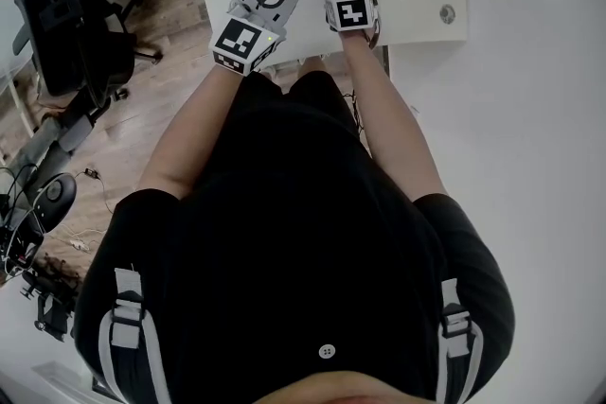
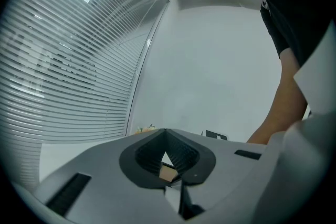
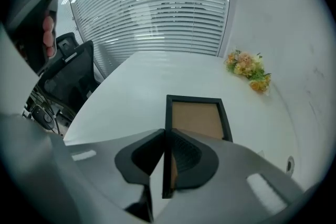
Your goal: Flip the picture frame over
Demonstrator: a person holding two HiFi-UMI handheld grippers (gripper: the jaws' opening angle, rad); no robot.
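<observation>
The right gripper (image 3: 167, 136) is clamped on the left rail of the black picture frame (image 3: 195, 119). The frame sits brown panel up by the white desk's (image 3: 131, 86) near edge. The left gripper (image 2: 166, 134) is beside it over that edge, jaws pressed together and empty. Each gripper's cube (image 1: 350, 11) bears black-and-white square markers. Flowers (image 3: 247, 68) lie toward the right edge.

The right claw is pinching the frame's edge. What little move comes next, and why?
Probably lift that edge and roll the wrist to tip it over. The right gripper is shut on a side bar of the picture frame, whose brown panel faces up, and the left gripper is shut and empty.
</observation>
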